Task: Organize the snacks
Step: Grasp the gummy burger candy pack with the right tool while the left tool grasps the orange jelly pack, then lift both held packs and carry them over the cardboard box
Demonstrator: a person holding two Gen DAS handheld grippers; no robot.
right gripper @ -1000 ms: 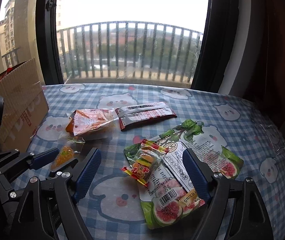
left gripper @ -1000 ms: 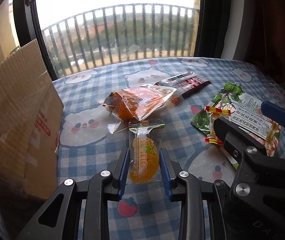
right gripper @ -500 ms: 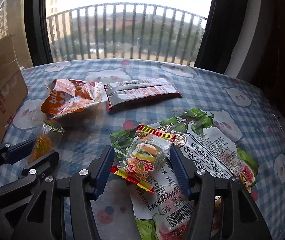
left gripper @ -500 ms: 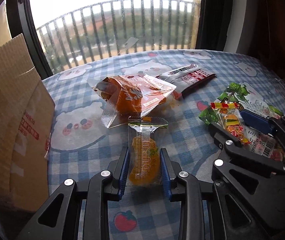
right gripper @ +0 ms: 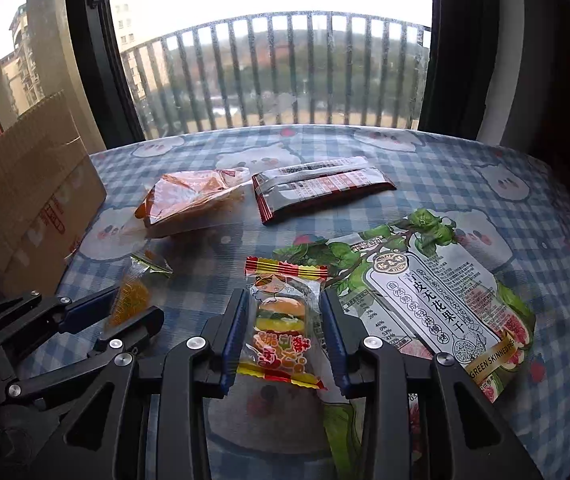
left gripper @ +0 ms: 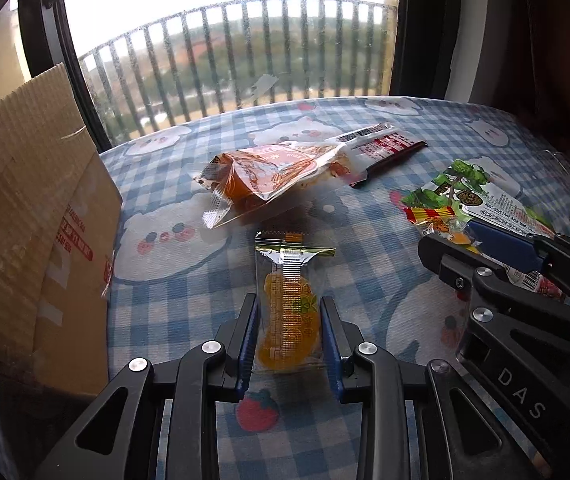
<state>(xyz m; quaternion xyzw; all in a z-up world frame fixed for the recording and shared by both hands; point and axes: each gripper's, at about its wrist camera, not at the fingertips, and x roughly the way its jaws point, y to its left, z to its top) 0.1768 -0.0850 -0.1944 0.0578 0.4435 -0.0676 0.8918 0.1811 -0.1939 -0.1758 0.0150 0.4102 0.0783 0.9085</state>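
Left wrist view: the left hand-held gripper (left gripper: 288, 312) squeezes the orange jelly pack (left gripper: 288, 312) over the tabletop (left gripper: 173, 288). The right hand-held gripper (right gripper: 281, 326) has just been closing around the burger candy pack (right gripper: 281, 326), which lies on the fig bag (right gripper: 425, 300).

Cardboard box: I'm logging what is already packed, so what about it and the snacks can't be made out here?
- Cardboard box: its inside is hidden in both wrist views; a raised flap and the left edge block it.
- Dried fig bag: its near end is covered by the right gripper.
- Burger gummy packet: mostly behind the right gripper in the left wrist view.
- Dark red sachets: print too small to read.
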